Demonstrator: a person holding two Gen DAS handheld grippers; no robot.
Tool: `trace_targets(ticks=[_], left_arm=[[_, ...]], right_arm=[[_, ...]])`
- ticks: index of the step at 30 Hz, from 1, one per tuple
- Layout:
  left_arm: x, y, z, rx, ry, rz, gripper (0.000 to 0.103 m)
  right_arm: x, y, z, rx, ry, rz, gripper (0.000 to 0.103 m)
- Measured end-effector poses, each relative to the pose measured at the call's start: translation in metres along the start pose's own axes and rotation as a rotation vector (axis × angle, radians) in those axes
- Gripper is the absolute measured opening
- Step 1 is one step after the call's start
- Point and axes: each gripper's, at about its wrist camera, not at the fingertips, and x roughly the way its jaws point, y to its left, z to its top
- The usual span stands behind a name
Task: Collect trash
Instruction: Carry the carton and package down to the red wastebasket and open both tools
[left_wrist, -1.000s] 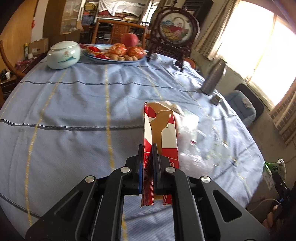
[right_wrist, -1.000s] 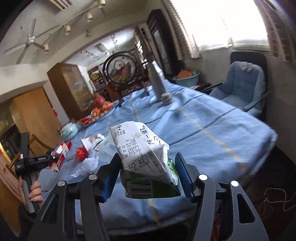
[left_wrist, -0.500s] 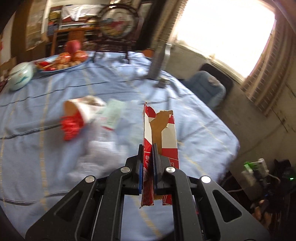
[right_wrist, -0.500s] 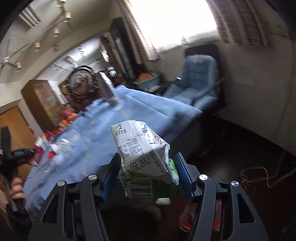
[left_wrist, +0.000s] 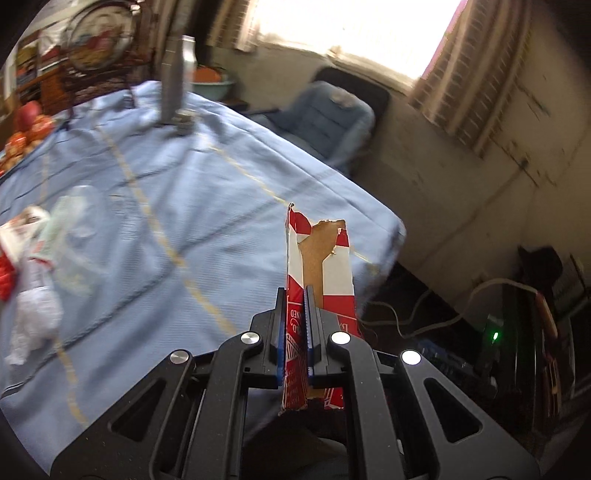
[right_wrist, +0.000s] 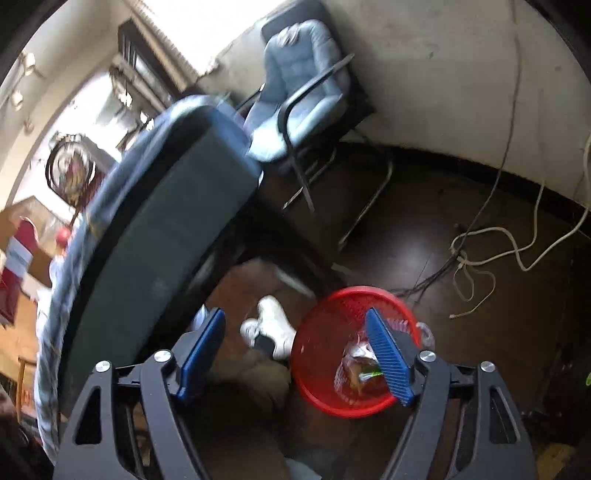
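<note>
My left gripper is shut on a torn red and white carton and holds it upright over the near edge of the blue-clothed table. Loose plastic and paper trash lies at the table's left. My right gripper is open and empty, pointing down at the floor. Its right finger hangs over a red mesh bin on the dark floor. The bin holds wrappers and the green end of a carton.
A steel flask and a fruit plate stand at the table's far side. A blue armchair stands by the wall. Cables lie on the floor. My white shoe is beside the bin.
My right gripper swung down off the table, opened and let go of the white and green carton over the bin. My left gripper swung right with the red carton.
</note>
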Motion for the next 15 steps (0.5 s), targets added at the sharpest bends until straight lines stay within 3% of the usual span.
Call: trace_targets(ticks=[8,15], left_arm=[[0.075,-0.084,-0.017,0.14,0.159,-0.109,0.009],[0.151,-0.134,-0.043,0.242,0.304,-0.106,0.016]], right_arm=[[-0.028,-0.041,0.01,0.105,-0.091,0.007,0.083],[-0.034,-0.064,0.004,0.142,-0.103,0.0,0.083]])
